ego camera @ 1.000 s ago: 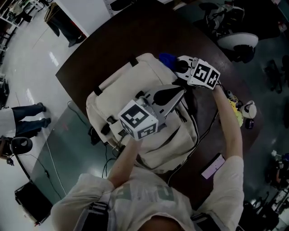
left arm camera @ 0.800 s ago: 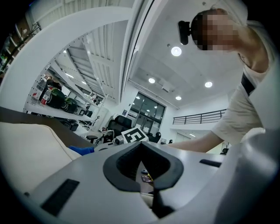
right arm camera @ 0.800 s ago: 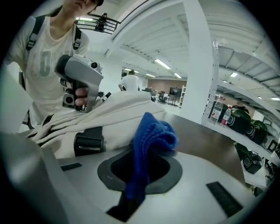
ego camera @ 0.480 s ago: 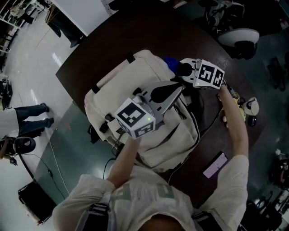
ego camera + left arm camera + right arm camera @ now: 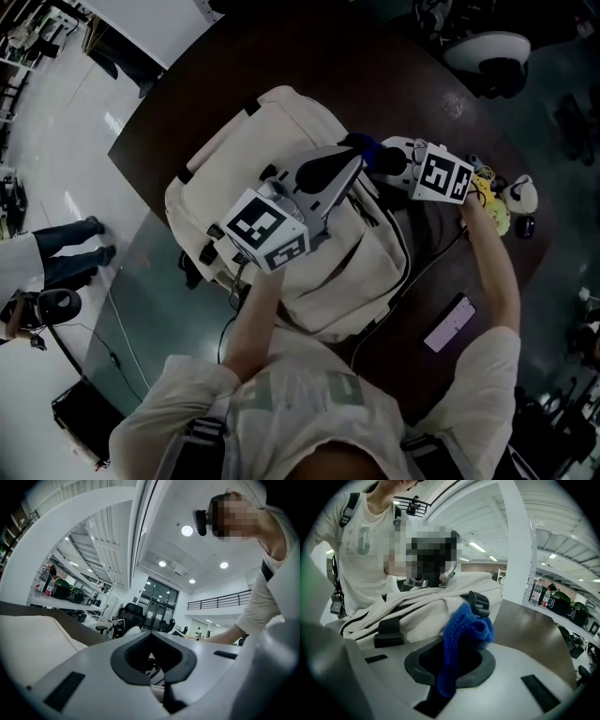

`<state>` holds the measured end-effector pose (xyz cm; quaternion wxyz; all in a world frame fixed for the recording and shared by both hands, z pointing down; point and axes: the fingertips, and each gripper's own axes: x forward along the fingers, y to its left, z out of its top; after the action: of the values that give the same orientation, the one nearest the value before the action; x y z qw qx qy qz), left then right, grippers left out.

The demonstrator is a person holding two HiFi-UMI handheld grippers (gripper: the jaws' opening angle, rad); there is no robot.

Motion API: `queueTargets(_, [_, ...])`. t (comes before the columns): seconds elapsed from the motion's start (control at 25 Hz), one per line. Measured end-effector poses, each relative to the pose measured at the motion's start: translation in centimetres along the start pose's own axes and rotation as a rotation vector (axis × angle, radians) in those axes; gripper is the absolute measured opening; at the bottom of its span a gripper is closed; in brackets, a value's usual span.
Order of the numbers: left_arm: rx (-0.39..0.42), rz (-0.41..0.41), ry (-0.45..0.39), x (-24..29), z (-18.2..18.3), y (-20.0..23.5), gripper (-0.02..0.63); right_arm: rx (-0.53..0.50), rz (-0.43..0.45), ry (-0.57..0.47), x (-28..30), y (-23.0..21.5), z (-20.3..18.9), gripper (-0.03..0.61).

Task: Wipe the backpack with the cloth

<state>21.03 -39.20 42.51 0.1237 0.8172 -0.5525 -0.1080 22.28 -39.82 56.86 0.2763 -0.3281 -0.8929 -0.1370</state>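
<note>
The backpack lies flat on the table, its near end close to the table's near edge. A phone is set down just to its right. The backpack is judged soft and slack, of cream fabric that can be expected to crease and slide under a push. It is therefore better pinned from above than gripped.

The left gripper is laid level across the backpack's top with its jaws brought together. Whether any fabric is nipped between them cannot be told.

Just beyond, at the backpack's far right corner, the right gripper is clamped on the blue cloth. The cloth is bunched above the jaws, beside a black buckle. It is judged light, limp and slightly grippy, and a hold on a thick fold, as here, should be kept. The buckle and the straps are the likely snags.

A toy and cables lie close beside the right gripper, so little room is left there. The table's left edge runs near the backpack. Bare table is left open only at the far side.
</note>
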Motion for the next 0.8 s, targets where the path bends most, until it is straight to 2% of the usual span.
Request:
queueTargets(0.44, [0.017,0.012,0.014,0.1,-0.3,0.1,0.005,0.049,-0.057,0.022,-2.8,5.4,-2.2,0.041])
queueTargets(0.64, [0.027,0.011,0.015,0.2,-0.3,-0.1,0.005,0.084,-0.020,0.045,-3.0,8.7,-3.0,0.041])
queueTargets(0.8, [0.035,0.009,0.023,0.2,-0.4,-0.2,0.005,0.101,-0.048,0.034,-2.9,10.5,-2.8,0.041])
